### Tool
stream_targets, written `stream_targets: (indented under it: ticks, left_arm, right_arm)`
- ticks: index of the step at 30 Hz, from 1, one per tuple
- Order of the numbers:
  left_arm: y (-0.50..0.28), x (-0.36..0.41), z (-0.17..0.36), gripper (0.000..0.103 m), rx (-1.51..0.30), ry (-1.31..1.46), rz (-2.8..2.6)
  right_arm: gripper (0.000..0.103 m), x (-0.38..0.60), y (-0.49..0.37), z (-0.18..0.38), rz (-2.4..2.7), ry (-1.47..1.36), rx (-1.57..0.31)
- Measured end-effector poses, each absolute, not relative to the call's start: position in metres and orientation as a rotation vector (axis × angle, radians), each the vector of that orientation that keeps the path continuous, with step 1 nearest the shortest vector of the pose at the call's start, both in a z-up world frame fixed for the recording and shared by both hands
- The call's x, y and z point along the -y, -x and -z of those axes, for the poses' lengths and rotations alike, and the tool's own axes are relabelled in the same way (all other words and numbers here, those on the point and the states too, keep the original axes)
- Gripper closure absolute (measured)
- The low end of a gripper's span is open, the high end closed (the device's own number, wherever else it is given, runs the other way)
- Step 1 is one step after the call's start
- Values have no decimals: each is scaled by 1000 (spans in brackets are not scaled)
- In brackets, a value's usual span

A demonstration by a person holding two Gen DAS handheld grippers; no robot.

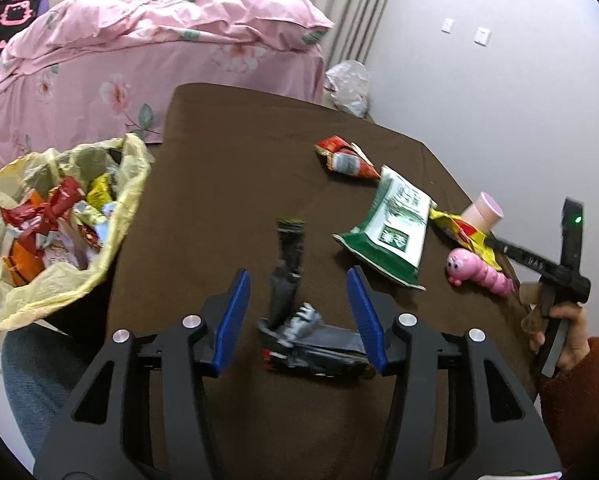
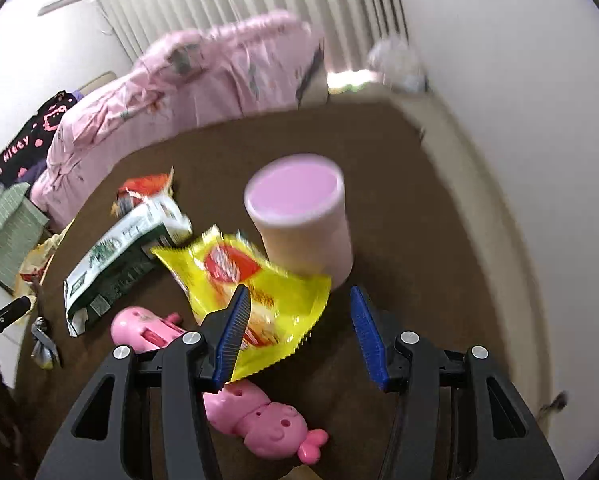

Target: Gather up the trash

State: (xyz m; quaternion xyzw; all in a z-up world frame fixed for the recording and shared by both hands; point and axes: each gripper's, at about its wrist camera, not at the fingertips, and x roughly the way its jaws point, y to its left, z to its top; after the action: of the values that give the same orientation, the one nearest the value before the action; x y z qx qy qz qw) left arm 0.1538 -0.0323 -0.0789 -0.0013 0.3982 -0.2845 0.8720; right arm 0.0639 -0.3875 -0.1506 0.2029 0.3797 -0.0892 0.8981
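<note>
Two tools, both spread wide. Between the left tool's [image 1: 297,316] fingers lies a crumpled black-grey wrapper [image 1: 299,320] on the brown tabletop [image 1: 227,168]; the right tool [image 2: 299,334] straddles a creased yellow wrapper [image 2: 259,292] with a red label.

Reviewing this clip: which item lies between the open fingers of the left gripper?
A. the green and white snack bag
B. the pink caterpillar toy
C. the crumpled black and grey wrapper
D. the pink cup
C: in the left wrist view the crumpled black and grey wrapper lies on the brown table between the spread blue pads of the left gripper; the other three items sit further right.
</note>
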Motion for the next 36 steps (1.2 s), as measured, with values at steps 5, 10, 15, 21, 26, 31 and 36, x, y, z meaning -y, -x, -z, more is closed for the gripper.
stream_targets:
  ticks: [5, 10, 15, 21, 26, 31, 36]
  left_arm:
    - [-160, 23, 82, 54, -843, 32, 561]
    - [-160, 26, 86, 54, -860, 34, 572]
    - [-156, 32, 87, 52, -863, 13, 600]
    - [-155, 33, 88, 52, -875, 10, 607]
    - [-157, 25, 89, 52, -879, 27, 593]
    - [-158, 24, 90, 51, -891, 47, 605]
    - [-153, 27, 86, 44, -868, 30, 638]
  right_arm:
    - [55, 356, -53, 154, 123, -378, -814]
    - [53, 324, -32, 147, 34, -298, -807]
    - [39, 311, -26, 125, -14, -155, -738]
    - [39, 311, -46, 136, -132, -192, -824]
    - [41, 321, -43, 157, 22, -115, -887]
    - [54, 311, -22, 152, 5, -52, -886]
    - [53, 297, -10, 147, -103, -48, -844]
